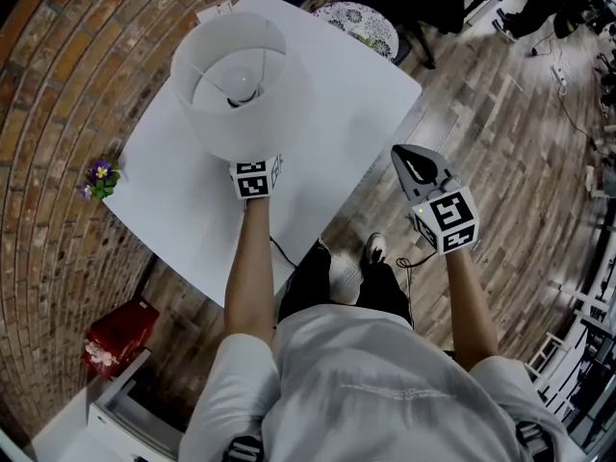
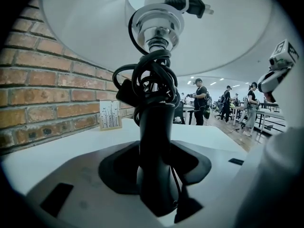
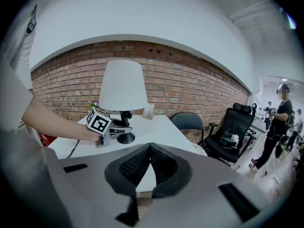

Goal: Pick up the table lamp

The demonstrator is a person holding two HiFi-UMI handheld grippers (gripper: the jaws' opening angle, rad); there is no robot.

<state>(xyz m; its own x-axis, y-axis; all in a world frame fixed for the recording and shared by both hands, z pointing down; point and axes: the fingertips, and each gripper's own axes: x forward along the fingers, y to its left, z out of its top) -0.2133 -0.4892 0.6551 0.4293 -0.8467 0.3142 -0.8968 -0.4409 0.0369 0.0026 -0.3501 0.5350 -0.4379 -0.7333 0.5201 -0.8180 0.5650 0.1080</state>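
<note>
The table lamp (image 1: 236,85) stands on the white table (image 1: 337,114), its wide white shade seen from above. My left gripper (image 1: 258,173) reaches in under the shade. In the left gripper view the lamp's black stem (image 2: 154,141), wound with a black cord (image 2: 149,80), fills the gap between the jaws, which are shut on it. The right gripper view shows the left gripper (image 3: 116,128) holding the stem just above the round base (image 3: 126,137), which looks to rest on the table. My right gripper (image 1: 402,157) hovers off the table's right edge, shut and empty.
A brick wall (image 1: 58,94) runs along the table's far side. A small flower pot (image 1: 99,176) and a card (image 2: 110,114) sit by it. A patterned chair (image 1: 361,22) stands at the far corner, a black office chair (image 3: 235,132) to the right. People stand further back.
</note>
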